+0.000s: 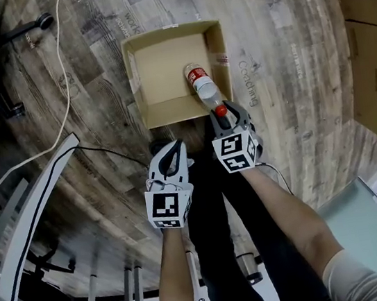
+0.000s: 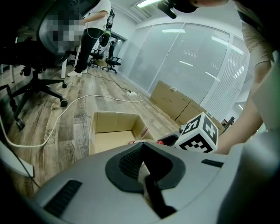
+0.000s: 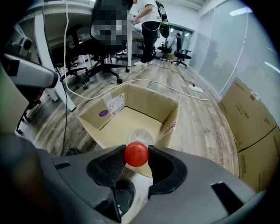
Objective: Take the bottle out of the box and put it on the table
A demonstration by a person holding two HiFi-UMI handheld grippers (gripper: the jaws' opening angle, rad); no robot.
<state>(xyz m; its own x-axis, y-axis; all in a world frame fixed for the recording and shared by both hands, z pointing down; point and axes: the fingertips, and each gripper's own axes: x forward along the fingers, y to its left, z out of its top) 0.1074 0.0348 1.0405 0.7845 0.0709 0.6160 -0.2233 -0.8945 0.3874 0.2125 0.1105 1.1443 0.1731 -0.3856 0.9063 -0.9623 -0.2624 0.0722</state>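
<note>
The left gripper point(image 1: 172, 150) hangs short of the box point(image 1: 135, 84), its jaws pressed together with nothing between them. Judging by that, it is only standing by, kept to one side so the other tool has room. The box sits open-topped on the wooden floor point(image 1: 100, 124), ahead of both grippers and slightly to the right of the left one, so its inside is reachable from above.

The bottle point(image 1: 201, 85) lies tilted in the corner of the box nearest the right gripper, body down inside and neck rising toward the near wall. That puts its red cap point(image 3: 136, 154) at the end closest to the tool.

The right gripper point(image 1: 223, 111) points steeply down over that wall and pinches the cap, a pad touching it on either side. The narrow cap is probably chosen because it fits the jaws better than the wide, slippery body. The bottle has not left the box.
</note>
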